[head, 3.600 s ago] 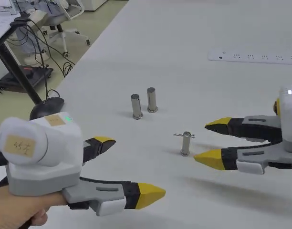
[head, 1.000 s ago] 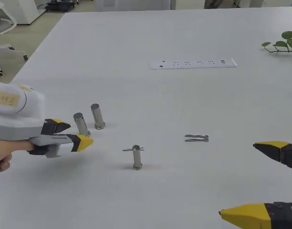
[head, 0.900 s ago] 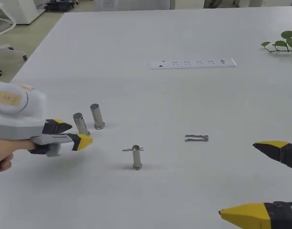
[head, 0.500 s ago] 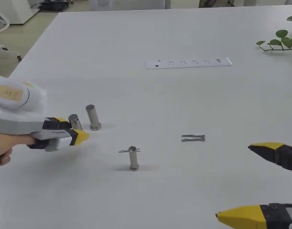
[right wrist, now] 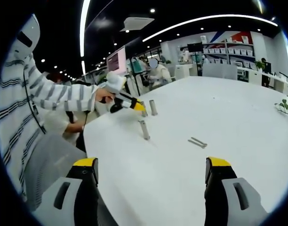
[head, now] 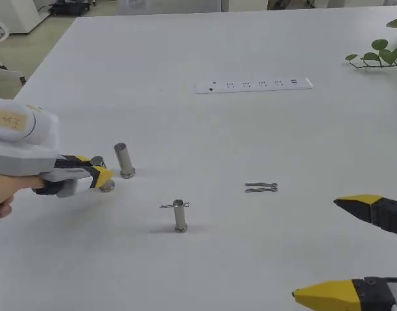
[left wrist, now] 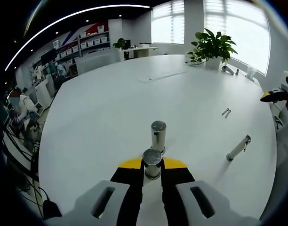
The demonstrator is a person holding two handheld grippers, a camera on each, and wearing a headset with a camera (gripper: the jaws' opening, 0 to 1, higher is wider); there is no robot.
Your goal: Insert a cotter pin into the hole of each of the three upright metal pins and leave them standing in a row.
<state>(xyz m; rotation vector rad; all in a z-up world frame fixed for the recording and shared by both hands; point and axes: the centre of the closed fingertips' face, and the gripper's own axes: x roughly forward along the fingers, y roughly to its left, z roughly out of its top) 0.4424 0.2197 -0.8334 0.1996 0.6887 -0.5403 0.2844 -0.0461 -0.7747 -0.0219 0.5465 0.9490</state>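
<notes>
Three upright metal pins stand on the white table. One pin point(left wrist: 152, 162) sits between the jaws of my left gripper point(head: 100, 175), which is shut on it; in the head view the yellow tips hide most of it. A bare second pin point(head: 123, 160) stands just behind it. The third pin point(head: 179, 215) stands apart to the right with a cotter pin through its top. Two loose cotter pins point(head: 261, 187) lie further right. My right gripper point(head: 322, 251) hangs open at the bottom right, nothing between its jaws, well short of the loose cotter pins point(right wrist: 197, 142).
A white power strip point(head: 253, 85) lies across the far middle of the table. A leafy plant point(head: 373, 55) sits at the far right. The table's left edge drops to the floor beyond my left hand.
My left gripper has moved up to the nearer left pin and shut around it. The right gripper has stayed open in the same place. The head camera has shifted slightly.
</notes>
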